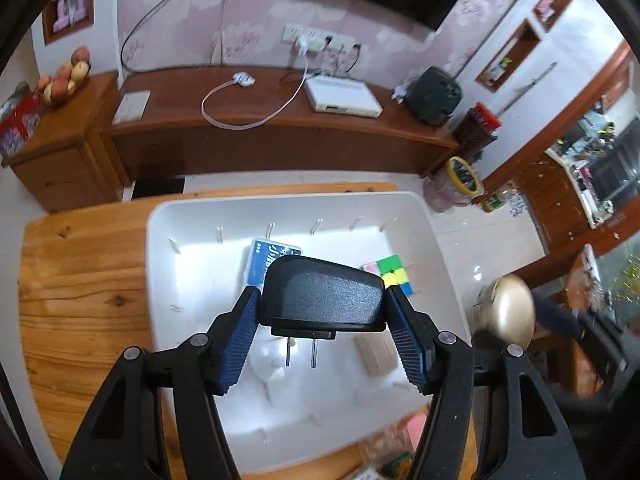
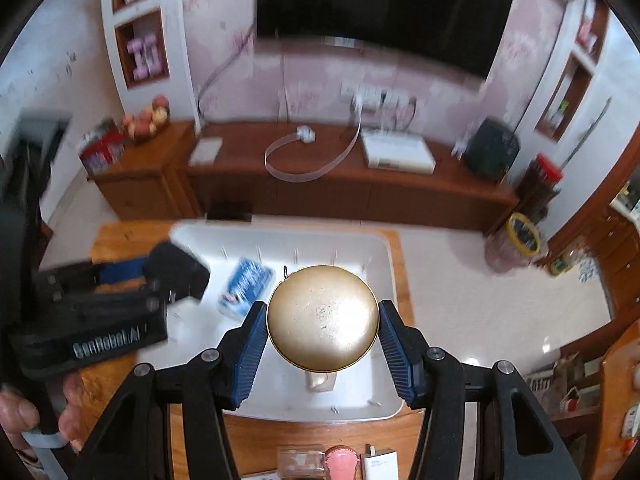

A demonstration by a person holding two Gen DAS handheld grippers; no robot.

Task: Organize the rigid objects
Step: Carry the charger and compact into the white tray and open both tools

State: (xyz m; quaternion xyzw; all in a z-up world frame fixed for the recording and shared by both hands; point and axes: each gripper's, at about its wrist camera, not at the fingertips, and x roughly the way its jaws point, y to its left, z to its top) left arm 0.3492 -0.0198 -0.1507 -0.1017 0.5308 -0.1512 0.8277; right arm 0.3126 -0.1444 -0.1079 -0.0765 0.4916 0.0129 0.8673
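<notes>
My left gripper (image 1: 320, 300) is shut on a black plug adapter (image 1: 322, 296) with two metal prongs pointing down, held above the white tray (image 1: 168, 264). My right gripper (image 2: 322, 320) is shut on a round gold lid-like object (image 2: 322, 316), also above the tray (image 2: 376, 392). In the tray lie a blue card box (image 1: 264, 258), a colourful puzzle cube (image 1: 394, 274) and a wooden block (image 1: 378, 354). The left gripper with the adapter (image 2: 176, 268) shows blurred at the left of the right wrist view. The gold object (image 1: 510, 308) shows at the right of the left wrist view.
The tray sits on a wooden table (image 1: 80, 300). Small items lie at the table's near edge: a pink object (image 2: 340, 462), a white charger (image 2: 380, 464) and a clear box (image 2: 298, 460). A TV cabinet (image 2: 320, 188) stands beyond the table.
</notes>
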